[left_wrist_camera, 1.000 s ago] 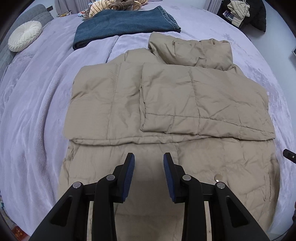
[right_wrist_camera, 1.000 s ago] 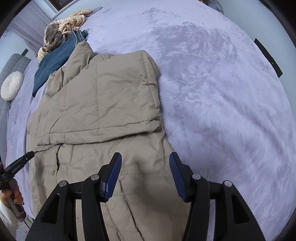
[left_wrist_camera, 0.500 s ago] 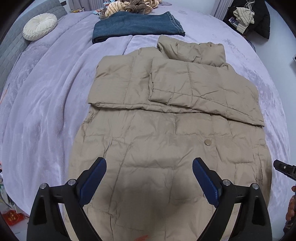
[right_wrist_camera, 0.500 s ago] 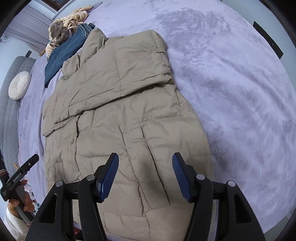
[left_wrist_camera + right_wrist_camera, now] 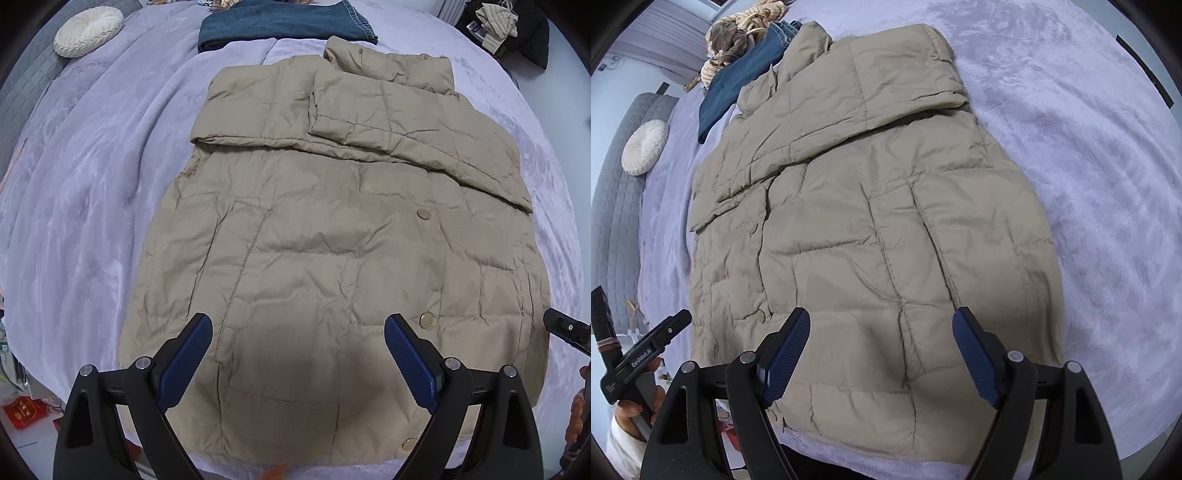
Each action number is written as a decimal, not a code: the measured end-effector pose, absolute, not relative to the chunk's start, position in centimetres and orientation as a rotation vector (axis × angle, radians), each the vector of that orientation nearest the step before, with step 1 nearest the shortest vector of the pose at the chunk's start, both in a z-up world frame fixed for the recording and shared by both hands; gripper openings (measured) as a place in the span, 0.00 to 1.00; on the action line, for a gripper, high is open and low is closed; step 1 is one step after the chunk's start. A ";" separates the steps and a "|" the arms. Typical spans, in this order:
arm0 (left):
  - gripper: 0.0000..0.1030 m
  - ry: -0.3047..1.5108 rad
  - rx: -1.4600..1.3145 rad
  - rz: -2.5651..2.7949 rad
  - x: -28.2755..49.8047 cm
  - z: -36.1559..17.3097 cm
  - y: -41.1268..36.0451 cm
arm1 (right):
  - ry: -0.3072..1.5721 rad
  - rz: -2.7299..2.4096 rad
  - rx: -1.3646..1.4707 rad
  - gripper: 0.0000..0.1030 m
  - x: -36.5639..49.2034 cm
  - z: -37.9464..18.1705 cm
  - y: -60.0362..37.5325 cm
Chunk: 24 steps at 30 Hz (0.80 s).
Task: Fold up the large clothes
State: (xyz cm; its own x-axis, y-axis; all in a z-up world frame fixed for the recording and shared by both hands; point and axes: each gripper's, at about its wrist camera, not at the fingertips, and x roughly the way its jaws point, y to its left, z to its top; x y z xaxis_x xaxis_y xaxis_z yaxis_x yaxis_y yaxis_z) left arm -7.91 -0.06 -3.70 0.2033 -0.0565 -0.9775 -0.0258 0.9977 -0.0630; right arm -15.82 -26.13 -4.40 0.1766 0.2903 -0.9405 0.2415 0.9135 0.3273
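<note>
Jacket — one, tan, three snaps showing — under left gripper and right gripper, fingers spread, empty.

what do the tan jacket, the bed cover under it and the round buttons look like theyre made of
Tan jacket: likely thin matte woven shell over puffy fill, shown by stitched quilt squares and fine crinkles.
Bed cover: looks like plush lilac fleece, its nap brushed into light and dark streaks.
Buttons: smooth with a slight sheen, metal or plastic snaps, unclear which.
</note>
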 end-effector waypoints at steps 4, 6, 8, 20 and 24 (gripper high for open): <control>0.92 1.380 -0.064 -0.043 -9.2 -4.3 0.7 | 1.409 0.032 0.469 0.88 -16.9 -4.8 -25.2; 0.92 1.393 -0.056 -0.047 -9.9 -4.9 1.3 | 1.403 0.026 0.490 0.88 -17.5 -5.0 -24.8; 0.92 1.408 -0.058 -0.057 -10.7 -5.5 2.0 | 1.403 0.010 0.507 0.88 -18.3 -5.2 -24.3; 0.94 1.444 -0.131 -0.113 -15.6 -7.1 6.6 | 1.375 -0.088 0.617 0.88 -24.8 -5.9 -23.2; 1.00 1.443 -0.145 -0.140 -16.4 -7.0 7.5 | 1.335 -0.140 0.693 0.88 -27.0 -5.8 -24.1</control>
